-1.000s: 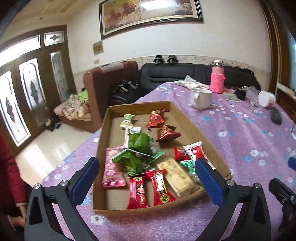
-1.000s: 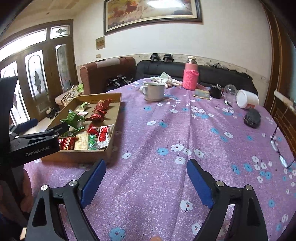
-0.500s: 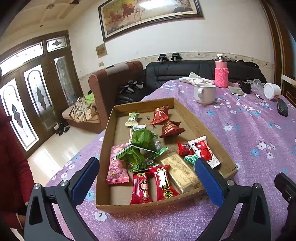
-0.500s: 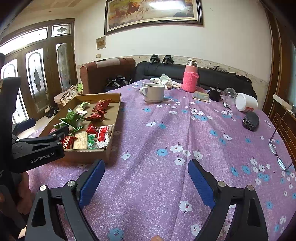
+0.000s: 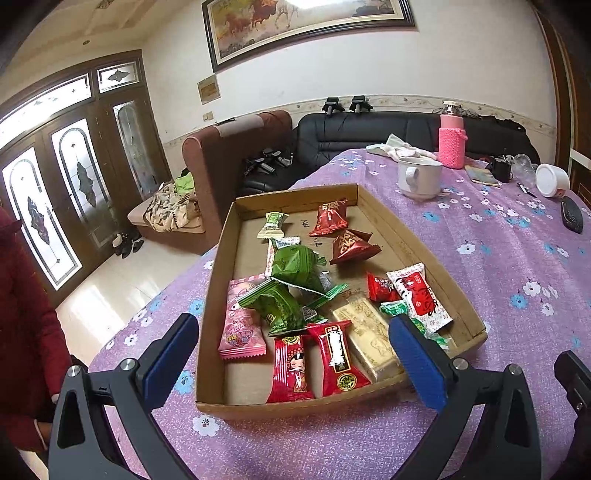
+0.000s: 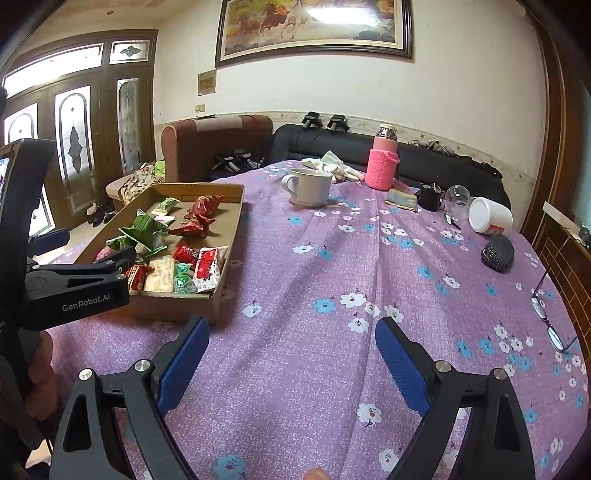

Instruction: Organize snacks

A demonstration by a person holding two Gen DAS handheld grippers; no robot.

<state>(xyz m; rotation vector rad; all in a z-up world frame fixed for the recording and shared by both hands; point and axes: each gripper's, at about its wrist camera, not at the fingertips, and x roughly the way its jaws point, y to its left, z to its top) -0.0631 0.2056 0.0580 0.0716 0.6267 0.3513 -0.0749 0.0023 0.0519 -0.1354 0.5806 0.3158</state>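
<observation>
Purple flowered tablecloth covers the table; on its left side sits a cardboard tray of snacks. Left gripper hovers over its near end, right gripper over bare cloth, both spread wide, empty.

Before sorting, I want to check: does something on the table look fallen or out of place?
Yes. The white cup near the table's far right lies on its side. The snacks in the cardboard tray lie jumbled, some overlapping.

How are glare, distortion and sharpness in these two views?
Left wrist: sharp on the cardboard tray; fisheye bends the door frames; the windows blow out white. Right wrist: glare on the framed painting; the purple tablecloth is evenly lit, without hard shadows.
</observation>
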